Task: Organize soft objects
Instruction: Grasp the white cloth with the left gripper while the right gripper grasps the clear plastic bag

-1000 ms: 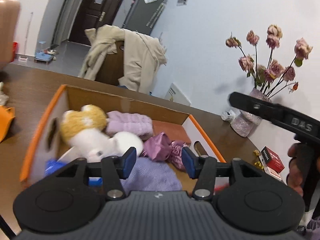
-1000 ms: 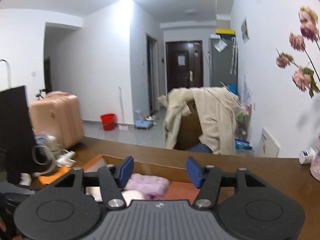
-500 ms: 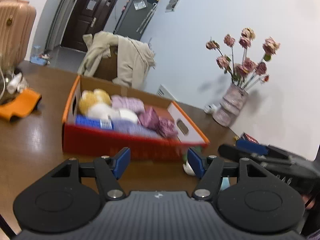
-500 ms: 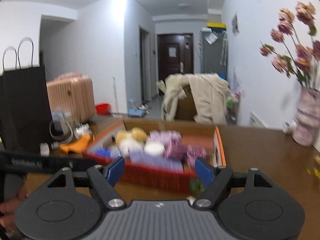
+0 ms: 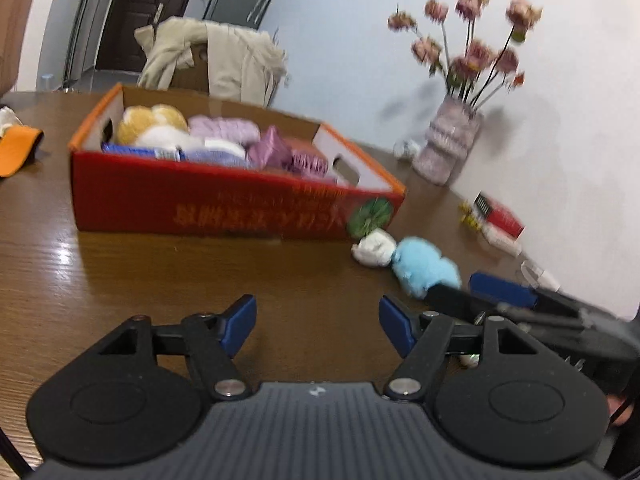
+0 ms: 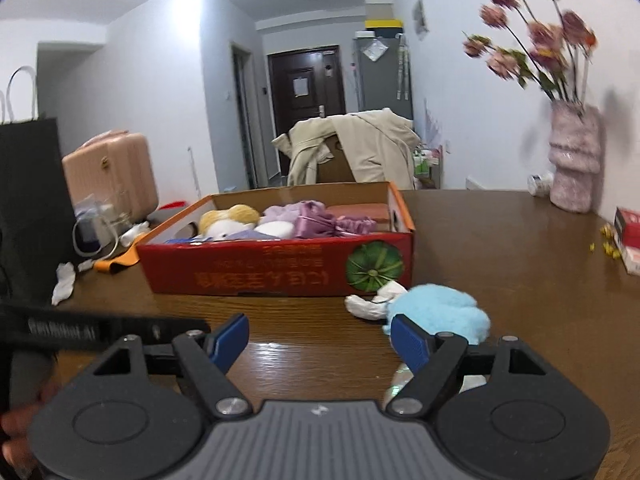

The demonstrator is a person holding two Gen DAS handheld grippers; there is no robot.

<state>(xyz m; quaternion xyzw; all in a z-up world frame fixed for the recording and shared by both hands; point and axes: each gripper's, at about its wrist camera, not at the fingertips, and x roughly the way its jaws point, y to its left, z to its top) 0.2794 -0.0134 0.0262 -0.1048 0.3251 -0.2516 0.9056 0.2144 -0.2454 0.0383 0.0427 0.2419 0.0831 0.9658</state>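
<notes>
A red cardboard box with orange rims stands on the brown table and holds several soft things: a yellow-and-white plush, purple cloths and a pink pouch. A light blue plush with a white part lies on the table by the box's near right corner. My left gripper is open and empty, low over the table before the box. My right gripper is open and empty, its right finger just short of the blue plush.
A pink vase of dried flowers stands at the right by the wall, with a red packet near it. An orange item, a black bag and cables lie at the left. A chair draped with a coat stands behind the table.
Both grippers have pulled back from above the box and dropped low to the table. The box now lies farther ahead, and the blue plush has come into view beside the right gripper.
</notes>
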